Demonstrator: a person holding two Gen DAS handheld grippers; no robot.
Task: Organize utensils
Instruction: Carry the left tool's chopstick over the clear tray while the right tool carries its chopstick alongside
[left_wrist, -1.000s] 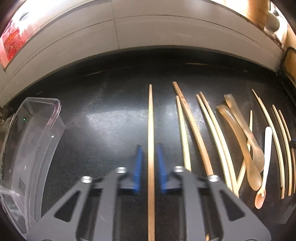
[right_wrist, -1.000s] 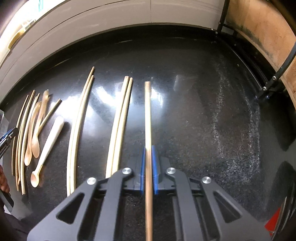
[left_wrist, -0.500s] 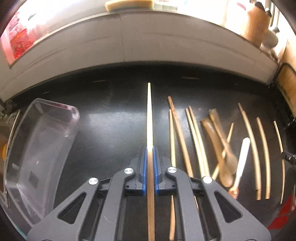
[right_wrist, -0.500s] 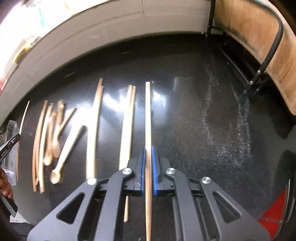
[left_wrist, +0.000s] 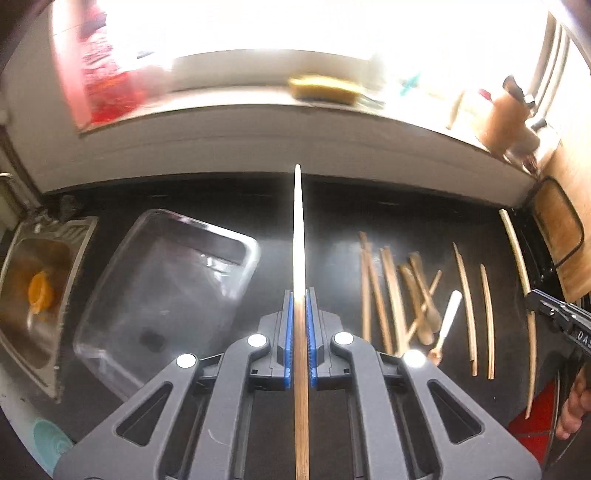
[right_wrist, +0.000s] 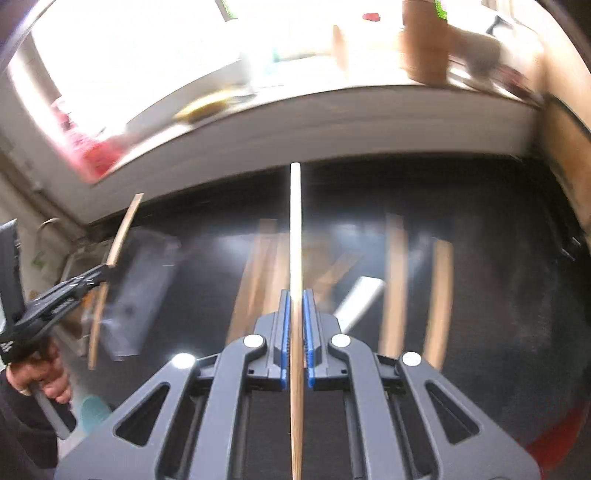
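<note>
My left gripper is shut on a wooden chopstick and holds it raised above the black counter, just right of a clear plastic container. My right gripper is shut on another wooden chopstick, lifted over the row of utensils. Several chopsticks, two translucent spoons and a small white spoon lie on the counter to the right. The left gripper with its chopstick also shows in the right wrist view, over the container.
A steel sink with an orange item sits at far left. A white tiled ledge runs along the back with a sponge. A wooden board in a wire rack stands at right. Something red lies at the counter's front right.
Both grippers have lifted their chopsticks off the counter and risen; the left closed on its chopstick first. Both views now look from higher up, and the right one has swung left.
</note>
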